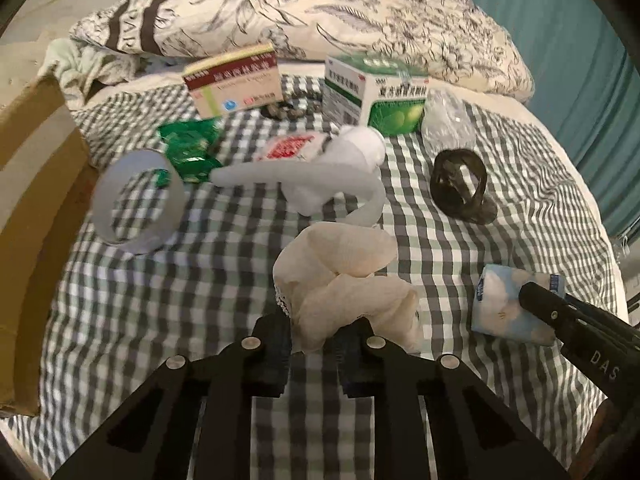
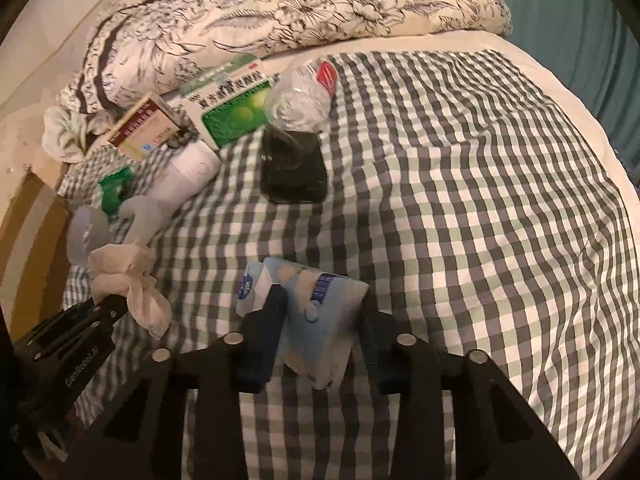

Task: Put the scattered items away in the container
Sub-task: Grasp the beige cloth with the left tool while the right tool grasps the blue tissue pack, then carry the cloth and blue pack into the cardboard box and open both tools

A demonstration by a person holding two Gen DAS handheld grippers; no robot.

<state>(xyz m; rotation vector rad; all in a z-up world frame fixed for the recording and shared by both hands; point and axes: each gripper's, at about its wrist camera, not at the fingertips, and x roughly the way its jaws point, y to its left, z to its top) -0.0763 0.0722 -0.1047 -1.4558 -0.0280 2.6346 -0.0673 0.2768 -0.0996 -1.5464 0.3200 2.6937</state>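
My left gripper (image 1: 312, 334) is shut on a cream cloth (image 1: 340, 280) and holds it above the checked bedsheet; it also shows in the right wrist view (image 2: 128, 280). My right gripper (image 2: 320, 316) is shut on a light blue tissue pack (image 2: 312, 312), seen from the left wrist view (image 1: 504, 304) at lower right. A cardboard box (image 1: 28, 184) stands at the left edge of the bed. Scattered behind: a white tape roll (image 1: 138, 196), a green packet (image 1: 188, 148), a white plastic device (image 1: 320, 172), a black ring stand (image 1: 460, 184), two medicine boxes (image 1: 236, 80) (image 1: 372, 96).
A crumpled clear plastic bag (image 1: 448, 120) lies by the green medicine box. A floral quilt (image 1: 320, 8) is piled along the back. A teal curtain (image 1: 568, 60) hangs at the right. The bed's rounded edge runs along the right side.
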